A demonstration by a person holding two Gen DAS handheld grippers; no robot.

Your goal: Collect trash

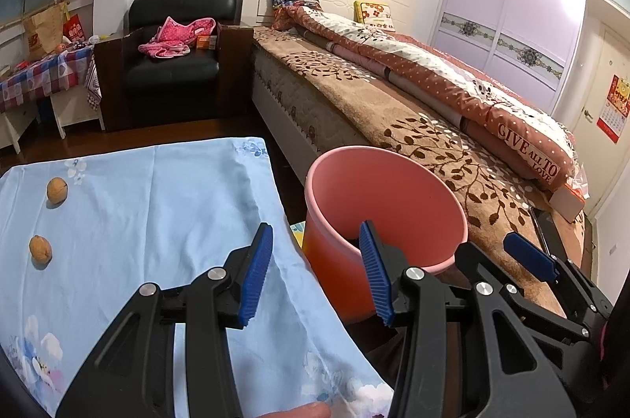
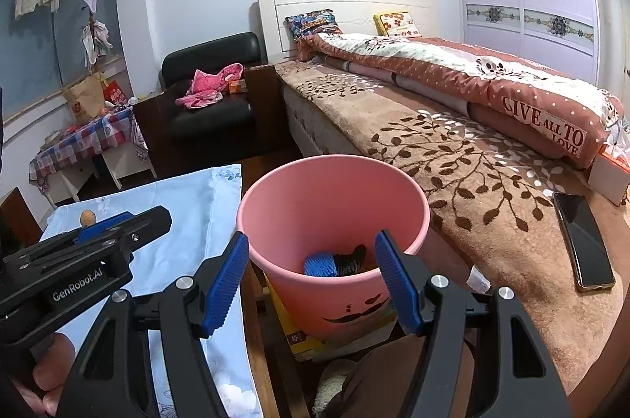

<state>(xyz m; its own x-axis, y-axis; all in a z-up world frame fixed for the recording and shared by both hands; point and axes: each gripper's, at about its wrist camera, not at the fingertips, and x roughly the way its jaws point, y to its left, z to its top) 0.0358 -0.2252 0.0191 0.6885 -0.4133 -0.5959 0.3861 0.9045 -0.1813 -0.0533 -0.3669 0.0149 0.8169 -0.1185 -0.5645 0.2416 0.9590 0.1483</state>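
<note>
Two walnuts [image 1: 57, 188] [image 1: 40, 249], one pink bin [image 2: 333, 244], one phone [image 2: 583, 240], two pillows [image 2: 313, 20] [image 2: 395, 23].

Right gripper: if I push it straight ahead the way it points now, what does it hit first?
Probably the pink bin. The right gripper, open and empty, frames the bin's near rim, so it would likely meet that rim or pass into the bin; depth is hard to judge.

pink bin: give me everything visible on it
The pink bin is a round, tapered bucket of smooth plastic, upright, with a rolled rim and a black moustache print low on its front wall. It stands between the blue floral cloth and the bed, on what looks like a yellow box. Inside lie a blue ridged item and something dark. Both claws are open near its rim; contact is unclear.
</note>
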